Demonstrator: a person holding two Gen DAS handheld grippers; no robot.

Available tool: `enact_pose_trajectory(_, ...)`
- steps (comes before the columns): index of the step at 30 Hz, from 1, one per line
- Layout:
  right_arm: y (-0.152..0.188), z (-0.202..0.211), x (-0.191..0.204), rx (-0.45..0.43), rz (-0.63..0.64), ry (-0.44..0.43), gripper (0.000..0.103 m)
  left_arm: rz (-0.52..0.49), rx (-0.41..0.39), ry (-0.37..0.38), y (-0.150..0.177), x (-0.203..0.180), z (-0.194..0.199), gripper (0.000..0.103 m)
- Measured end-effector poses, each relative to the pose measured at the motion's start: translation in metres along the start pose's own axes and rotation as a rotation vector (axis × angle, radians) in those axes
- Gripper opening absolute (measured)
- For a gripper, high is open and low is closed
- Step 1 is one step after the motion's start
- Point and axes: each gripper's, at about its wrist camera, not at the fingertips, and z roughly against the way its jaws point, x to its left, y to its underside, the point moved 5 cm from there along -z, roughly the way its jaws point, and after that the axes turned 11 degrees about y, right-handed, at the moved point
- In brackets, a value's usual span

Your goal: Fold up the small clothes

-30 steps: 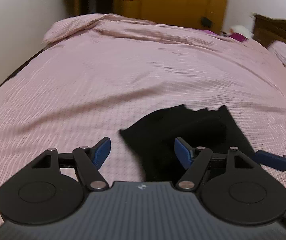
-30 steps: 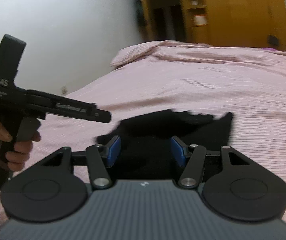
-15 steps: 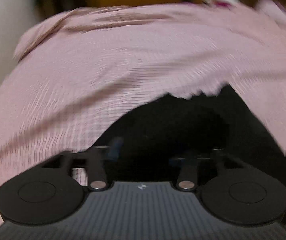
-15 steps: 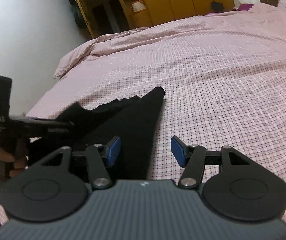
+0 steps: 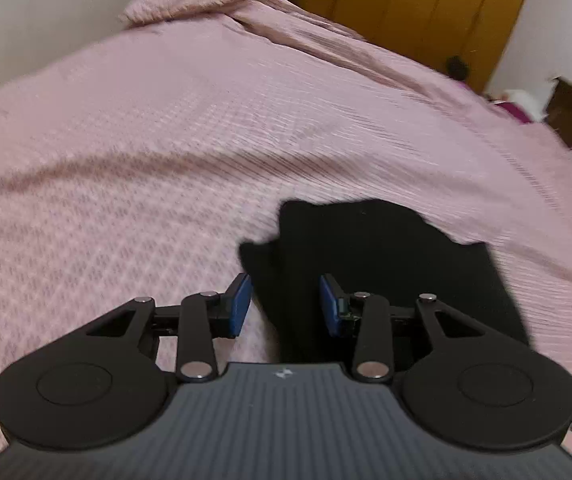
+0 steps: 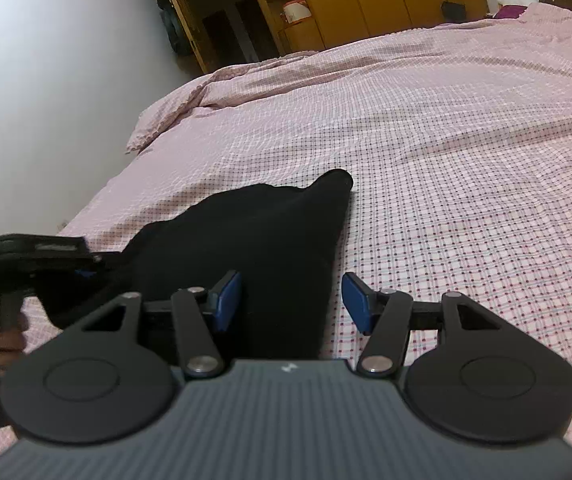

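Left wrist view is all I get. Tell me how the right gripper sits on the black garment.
Observer: The right gripper has its fingers open astride the black garment at its right edge: one over cloth, the other over the pink checked bedsheet.
Operator: Now report my left gripper from that side.
Observer: The left gripper, whose fingers have just been closing with the garment's edge between them, sits at the garment's corner on the picture's left, held by a hand.
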Motion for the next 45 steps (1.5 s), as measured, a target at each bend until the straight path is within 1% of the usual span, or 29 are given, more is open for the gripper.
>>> enact_pose_trajectory(3,0.001,0.012,0.007,-0.002,0.035,-0.020,0.059,0.042,0.010,0.100,0.007,-0.006,0.018,0.044)
enact_pose_trajectory(4,0.001,0.015,0.008,-0.002,0.041,-0.024,0.059,0.054,0.017,0.118,0.009,-0.008,0.020,0.046)
enact_pose_trajectory(5,0.003,0.018,0.010,0.001,0.043,-0.027,0.059,0.066,0.027,0.134,0.012,-0.009,0.021,0.051)
enact_pose_trajectory(7,0.006,0.020,0.013,0.009,0.043,-0.032,0.059,0.097,0.064,0.147,0.020,-0.010,0.020,0.056)
enact_pose_trajectory(9,0.010,0.019,0.014,0.019,0.038,-0.025,0.059,0.101,0.088,0.140,0.028,-0.012,0.015,0.056)
enact_pose_trajectory(11,0.013,0.019,0.015,0.026,0.031,-0.024,0.059,0.087,0.092,0.126,0.035,-0.017,0.012,0.056)
enact_pose_trajectory(12,0.014,0.019,0.015,0.027,0.030,-0.023,0.059,0.080,0.079,0.126,0.038,-0.018,0.013,0.053)
enact_pose_trajectory(13,0.016,0.019,0.015,0.028,0.030,-0.021,0.059,0.077,0.064,0.120,0.040,-0.018,0.014,0.033)
enact_pose_trajectory(14,0.016,0.019,0.014,0.030,0.027,-0.018,0.059,0.079,0.048,0.111,0.041,-0.017,0.017,0.024)
enact_pose_trajectory(16,0.016,0.020,0.014,0.038,0.012,-0.019,0.059,0.106,0.012,0.136,0.041,-0.016,0.031,0.015)
enact_pose_trajectory(18,0.015,0.026,0.015,0.030,0.014,-0.028,0.059,0.118,-0.026,0.155,0.044,-0.016,0.050,0.015)
enact_pose_trajectory(19,0.015,0.028,0.017,0.022,0.024,-0.032,0.059,0.109,-0.031,0.146,0.047,-0.015,0.056,0.015)
enact_pose_trajectory(21,0.017,0.031,0.021,0.018,0.052,-0.034,0.059,0.091,-0.007,0.107,0.056,-0.008,0.054,0.015)
enact_pose_trajectory(22,0.020,0.029,0.024,0.027,0.070,-0.029,0.059,0.106,0.014,0.089,0.061,-0.001,0.047,0.016)
enact_pose_trajectory(24,0.029,0.022,0.026,0.064,0.087,-0.014,0.060,0.127,0.045,0.084,0.069,0.009,0.035,0.017)
enact_pose_trajectory(25,0.035,0.017,0.026,0.087,0.090,-0.006,0.060,0.134,0.046,0.081,0.071,0.012,0.031,0.022)
enact_pose_trajectory(26,0.041,0.014,0.027,0.107,0.094,-0.008,0.060,0.143,0.047,0.078,0.072,0.015,0.029,0.031)
enact_pose_trajectory(27,0.045,0.012,0.027,0.119,0.103,-0.005,0.064,0.147,0.049,0.073,0.071,0.016,0.029,0.035)
enact_pose_trajectory(28,0.048,0.011,0.027,0.126,0.109,-0.006,0.064,0.141,0.048,0.073,0.070,0.016,0.032,0.037)
enact_pose_trajectory(30,0.048,0.011,0.026,0.134,0.095,-0.018,0.065,0.133,0.034,0.086,0.066,0.017,0.037,0.040)
enact_pose_trajectory(31,0.045,0.012,0.026,0.136,0.088,-0.024,0.065,0.134,0.030,0.089,0.063,0.018,0.039,0.044)
enact_pose_trajectory(32,0.042,0.014,0.025,0.134,0.081,-0.028,0.065,0.135,0.023,0.090,0.061,0.017,0.041,0.052)
enact_pose_trajectory(34,0.033,0.017,0.022,0.118,0.060,-0.042,0.065,0.133,0.006,0.084,0.054,0.016,0.042,0.062)
enact_pose_trajectory(35,0.028,0.019,0.020,0.101,0.049,-0.046,0.067,0.127,0.001,0.083,0.049,0.016,0.040,0.065)
enact_pose_trajectory(36,0.022,0.020,0.018,0.080,0.038,-0.051,0.072,0.124,0.004,0.087,0.045,0.015,0.037,0.066)
enact_pose_trajectory(38,0.013,0.021,0.014,0.052,0.015,-0.053,0.075,0.119,0.028,0.107,0.038,0.012,0.027,0.067)
enact_pose_trajectory(40,0.005,0.014,0.010,0.052,-0.008,-0.051,0.076,0.129,0.050,0.130,0.035,0.012,0.015,0.067)
enact_pose_trajectory(42,0.000,0.001,0.004,0.072,-0.042,-0.065,0.076,0.151,0.076,0.162,0.034,0.014,0.003,0.067)
enact_pose_trajectory(45,0.005,-0.022,0.000,0.144,-0.065,-0.095,0.076,0.192,0.102,0.200,0.041,0.017,-0.015,0.068)
